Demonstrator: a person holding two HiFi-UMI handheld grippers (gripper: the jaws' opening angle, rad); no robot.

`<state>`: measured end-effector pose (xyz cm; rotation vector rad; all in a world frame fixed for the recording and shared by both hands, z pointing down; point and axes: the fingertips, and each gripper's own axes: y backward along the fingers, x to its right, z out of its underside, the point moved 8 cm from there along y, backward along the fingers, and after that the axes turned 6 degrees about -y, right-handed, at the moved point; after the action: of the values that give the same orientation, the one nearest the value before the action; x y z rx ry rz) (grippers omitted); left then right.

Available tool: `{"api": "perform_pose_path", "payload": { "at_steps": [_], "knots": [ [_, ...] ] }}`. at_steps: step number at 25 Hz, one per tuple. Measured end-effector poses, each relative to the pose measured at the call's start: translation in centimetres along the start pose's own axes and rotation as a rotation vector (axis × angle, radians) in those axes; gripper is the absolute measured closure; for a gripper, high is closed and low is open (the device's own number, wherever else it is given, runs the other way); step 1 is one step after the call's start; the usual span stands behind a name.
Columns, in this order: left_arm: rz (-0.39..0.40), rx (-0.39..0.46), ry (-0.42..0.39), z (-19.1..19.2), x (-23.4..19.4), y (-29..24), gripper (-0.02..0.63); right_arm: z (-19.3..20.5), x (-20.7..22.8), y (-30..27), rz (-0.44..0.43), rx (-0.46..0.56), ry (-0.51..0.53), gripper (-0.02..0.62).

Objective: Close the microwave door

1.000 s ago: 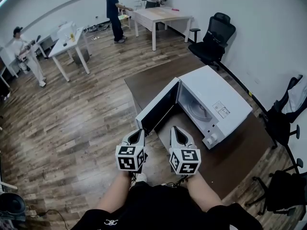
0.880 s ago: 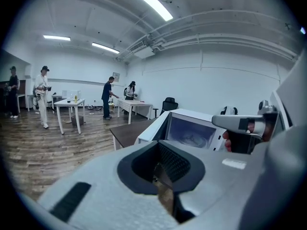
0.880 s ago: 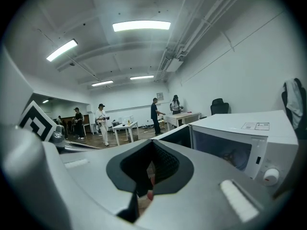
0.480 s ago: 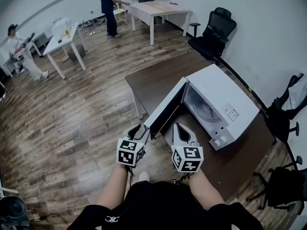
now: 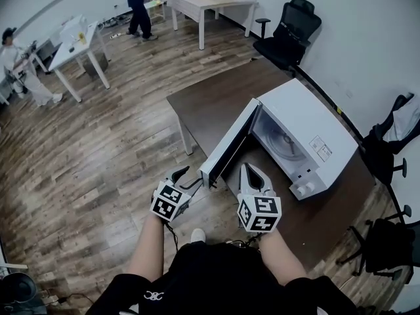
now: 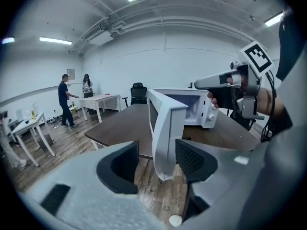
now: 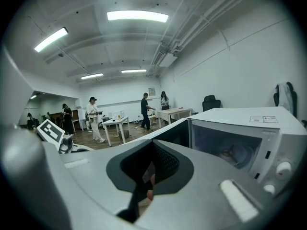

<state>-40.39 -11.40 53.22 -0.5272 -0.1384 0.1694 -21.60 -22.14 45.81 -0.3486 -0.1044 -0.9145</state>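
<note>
Straddling the microwave door (image 5: 230,143) over plank floor (image 5: 98,163) beside brown table (image 5: 210,104), left hand-held gripper (image 5: 190,177) just opened; right (image 5: 249,170) shut.

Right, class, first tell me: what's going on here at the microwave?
A person holds a hand-held gripper in each hand before a microwave whose door stands open. The jaws of the left hand-held gripper have just been opening; the door's free edge lines up in their gap, untouched. The right hand-held gripper is shut and empty.

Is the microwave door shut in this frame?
No, the microwave door stands swung open, leaving the turntable inside the microwave in plain sight.
</note>
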Motion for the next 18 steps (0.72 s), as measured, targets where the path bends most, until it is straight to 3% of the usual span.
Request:
{"api": "perform_pose_path", "payload": {
  "at_steps": [4,12,18],
  "knots": [
    [0.039,-0.018,-0.009,0.7,-0.1,-0.9,0.376,0.4,0.1,-0.1,0.029,-0.006,-0.007,0.586],
    [0.081,-0.008,-0.048,0.6,0.6,-1.5,0.474,0.7,0.5,0.7,0.094,0.005,-0.021,0.586],
    [0.114,0.004,-0.07,0.4,1.8,-1.8,0.485,1.1,1.0,2.2,0.142,0.017,-0.034,0.586]
  ]
}}
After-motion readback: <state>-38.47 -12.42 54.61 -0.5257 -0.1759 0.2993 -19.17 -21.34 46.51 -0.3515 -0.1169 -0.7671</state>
